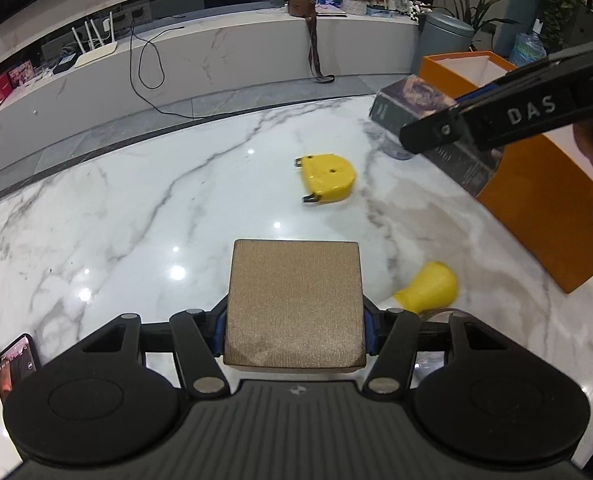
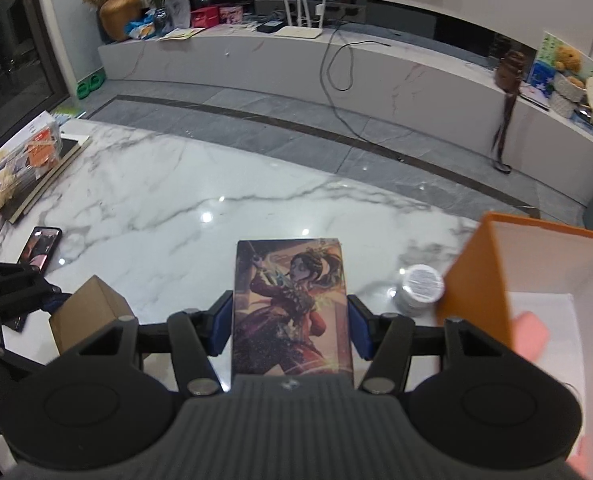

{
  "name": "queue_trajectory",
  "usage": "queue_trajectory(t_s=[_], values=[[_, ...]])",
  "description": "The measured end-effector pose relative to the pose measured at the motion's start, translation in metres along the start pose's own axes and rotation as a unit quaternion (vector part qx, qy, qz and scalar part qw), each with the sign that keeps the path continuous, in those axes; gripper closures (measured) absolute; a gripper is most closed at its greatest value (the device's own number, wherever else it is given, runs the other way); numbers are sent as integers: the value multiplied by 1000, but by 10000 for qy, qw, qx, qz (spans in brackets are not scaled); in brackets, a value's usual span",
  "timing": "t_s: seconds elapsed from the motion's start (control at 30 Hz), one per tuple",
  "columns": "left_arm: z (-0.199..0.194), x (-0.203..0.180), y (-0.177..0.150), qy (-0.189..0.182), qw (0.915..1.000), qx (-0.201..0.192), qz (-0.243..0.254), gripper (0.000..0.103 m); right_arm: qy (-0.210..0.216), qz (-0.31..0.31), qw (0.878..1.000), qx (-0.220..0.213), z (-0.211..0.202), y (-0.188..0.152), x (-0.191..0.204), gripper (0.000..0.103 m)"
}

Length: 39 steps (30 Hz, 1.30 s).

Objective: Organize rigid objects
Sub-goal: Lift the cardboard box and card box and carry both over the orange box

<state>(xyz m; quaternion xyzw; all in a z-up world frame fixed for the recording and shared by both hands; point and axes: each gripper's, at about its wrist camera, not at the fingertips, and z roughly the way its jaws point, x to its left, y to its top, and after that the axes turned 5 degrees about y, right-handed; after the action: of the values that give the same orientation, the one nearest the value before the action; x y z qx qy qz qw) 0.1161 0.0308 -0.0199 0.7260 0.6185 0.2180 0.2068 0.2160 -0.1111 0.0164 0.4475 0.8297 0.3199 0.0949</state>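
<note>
Holding, left gripper (image 1: pixel 294 312): jaws clamped on brown cardboard box (image 1: pixel 294 304), clear of marble table (image 1: pixel 136 208).
Holding, right gripper (image 2: pixel 292 320): jaws clamped on illustrated box (image 2: pixel 292 308), just left of orange bin (image 2: pixel 476 276).
Waiting on table: yellow tape measure (image 1: pixel 328 178), yellow bulb-shaped piece (image 1: pixel 432 288), blurred, possibly a toy; small round tin (image 2: pixel 420 284) beside bin wall.
Doing well: clear the bin rim first, lower inside level, release only once seated; mind the tin.

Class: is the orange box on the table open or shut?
Open. The orange box has no lid on, and its white inside shows from above.
</note>
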Motion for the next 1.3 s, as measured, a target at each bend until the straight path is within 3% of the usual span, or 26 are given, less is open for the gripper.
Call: queue_trajectory(t_s=[0.13, 0.33, 0.67, 0.93, 1.3], values=[[-4, -14, 5, -231, 9997, 13, -104, 36, -69, 68, 9999, -106, -23, -4, -12, 46], [-13, -44, 20, -238, 9996, -18, 140, 36, -133, 276, 9987, -414, -63, -9, -36, 46], [-38, -109, 88, -376, 9971, -451, 477, 36, -352, 791, 9935, -744, -115, -30, -92, 46], [-34, -170, 142, -629, 9947, -636, 510, 36, -793, 1189, 9865, -801, -140, -54, -136, 46], [-2, -228, 182, -651, 9917, -541, 968, 36, -1254, 1544, 9784, -562, -148, -84, -185, 46]])
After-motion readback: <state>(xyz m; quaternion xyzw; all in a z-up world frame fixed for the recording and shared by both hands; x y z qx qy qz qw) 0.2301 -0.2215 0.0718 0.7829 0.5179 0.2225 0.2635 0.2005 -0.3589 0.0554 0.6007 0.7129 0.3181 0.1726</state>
